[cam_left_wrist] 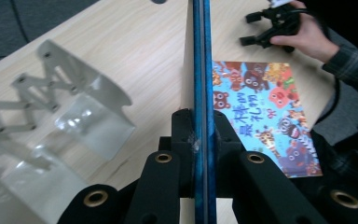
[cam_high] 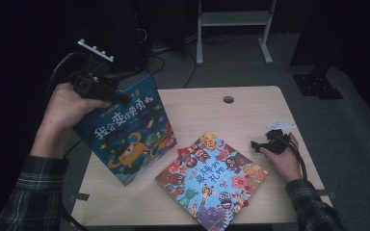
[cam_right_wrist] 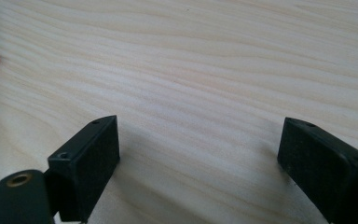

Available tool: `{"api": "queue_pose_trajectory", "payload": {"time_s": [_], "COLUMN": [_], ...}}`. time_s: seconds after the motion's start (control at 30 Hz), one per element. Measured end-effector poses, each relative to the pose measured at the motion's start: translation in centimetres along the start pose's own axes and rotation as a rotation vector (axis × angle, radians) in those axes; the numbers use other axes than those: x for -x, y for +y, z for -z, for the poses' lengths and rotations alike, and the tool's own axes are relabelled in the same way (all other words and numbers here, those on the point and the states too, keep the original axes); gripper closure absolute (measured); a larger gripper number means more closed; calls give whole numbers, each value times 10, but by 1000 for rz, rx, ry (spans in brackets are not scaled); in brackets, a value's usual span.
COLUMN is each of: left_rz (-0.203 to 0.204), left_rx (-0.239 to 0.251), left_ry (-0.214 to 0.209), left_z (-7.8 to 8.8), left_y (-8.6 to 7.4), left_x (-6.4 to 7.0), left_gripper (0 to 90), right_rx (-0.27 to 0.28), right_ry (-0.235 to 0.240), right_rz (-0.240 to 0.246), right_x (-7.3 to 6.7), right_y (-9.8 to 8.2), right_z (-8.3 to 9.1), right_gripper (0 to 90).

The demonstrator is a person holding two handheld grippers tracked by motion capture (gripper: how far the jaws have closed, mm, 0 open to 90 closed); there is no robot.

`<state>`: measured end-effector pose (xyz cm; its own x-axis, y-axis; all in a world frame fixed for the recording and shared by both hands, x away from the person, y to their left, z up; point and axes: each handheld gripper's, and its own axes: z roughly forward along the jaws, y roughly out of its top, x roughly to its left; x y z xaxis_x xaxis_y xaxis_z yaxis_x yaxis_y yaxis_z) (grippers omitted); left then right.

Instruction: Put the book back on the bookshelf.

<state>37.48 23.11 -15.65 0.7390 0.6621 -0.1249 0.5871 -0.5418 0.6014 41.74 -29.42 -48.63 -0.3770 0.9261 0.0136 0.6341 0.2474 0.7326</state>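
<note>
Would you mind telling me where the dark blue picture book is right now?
In the high view the dark blue picture book is at the table's left edge, tilted up and clamped by the left gripper, left of the colourful book lying flat.

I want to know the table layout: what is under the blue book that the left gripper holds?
The blue book stands tilted, its lower edge over the wooden table. The tabletop behind it is hidden. The left gripper clamps its edge.

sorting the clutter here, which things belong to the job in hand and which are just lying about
In the job: blue book, clamped upright in the left gripper; metal book rack; open right gripper.
Lying about: colourful book flat on the table; metal frame behind.
</note>
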Motion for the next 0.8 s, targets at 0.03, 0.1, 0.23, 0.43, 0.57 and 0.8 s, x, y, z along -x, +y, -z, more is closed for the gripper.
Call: {"api": "queue_pose_trajectory", "payload": {"time_s": [0.03,0.1,0.23,0.43,0.57,0.8], "left_rz": [6,21,50,96,123,182], "left_rx": [0,-4,-5,0,-2,-13], "left_ry": [7,20,37,60,85,130], "left_z": [1,4,10,20,25,30], "left_y": [-2,-8,-20,-36,-45,-61], "left_x": [-2,-7,-17,-30,-39,-55], "left_gripper": [824,824,824,824,824,824], "right_rx": [0,0,0,0,0,0], "right_ry": [0,0,0,0,0,0], "right_rz": [0,0,0,0,-1,-1], "right_x": [0,0,0,0,0,0], "right_y": [0,0,0,0,0,0], "right_z": [0,0,0,0,0,0], "right_gripper": [119,119,118,119,119,119]}}
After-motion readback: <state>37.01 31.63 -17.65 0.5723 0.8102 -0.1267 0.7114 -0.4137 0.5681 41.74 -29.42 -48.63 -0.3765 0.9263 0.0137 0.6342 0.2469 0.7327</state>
